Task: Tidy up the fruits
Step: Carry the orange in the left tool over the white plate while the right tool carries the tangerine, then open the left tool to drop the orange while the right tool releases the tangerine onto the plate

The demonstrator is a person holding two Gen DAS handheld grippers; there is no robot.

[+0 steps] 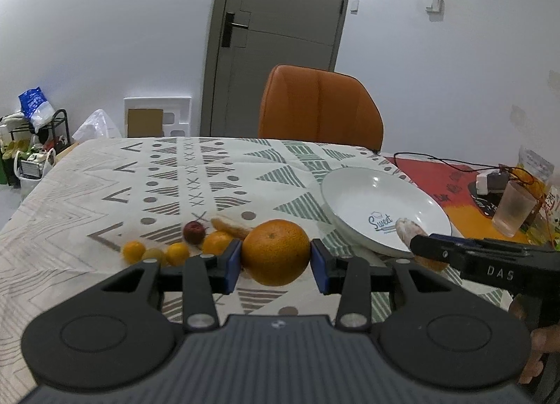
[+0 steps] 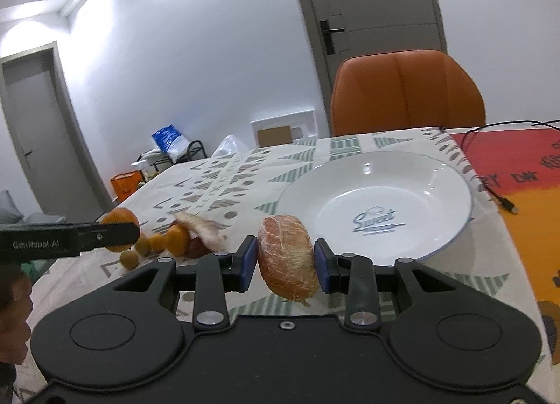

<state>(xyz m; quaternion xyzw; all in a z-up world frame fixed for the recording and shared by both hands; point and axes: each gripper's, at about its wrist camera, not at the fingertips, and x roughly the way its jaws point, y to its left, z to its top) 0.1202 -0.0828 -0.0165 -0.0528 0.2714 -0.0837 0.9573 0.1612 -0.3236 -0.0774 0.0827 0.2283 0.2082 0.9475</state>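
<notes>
From the left wrist camera, the right gripper (image 1: 416, 246) covers most of the peeled citrus segment (image 1: 406, 229) it carries, hides a stretch of the white plate's (image 1: 378, 190) near rim, and runs off the right edge along with the hand (image 1: 535, 351) holding it. The orange (image 1: 275, 252) blocks part of the small fruits (image 1: 176, 252) bunched behind it, and the clutter on the rack (image 1: 38, 145) at far left is too small to name. From the right wrist camera, the left gripper's (image 2: 119, 233) finger crosses the orange, so only its top and bottom show, and the peel (image 2: 201, 227) by the fruit pile is smeared with blur.
</notes>
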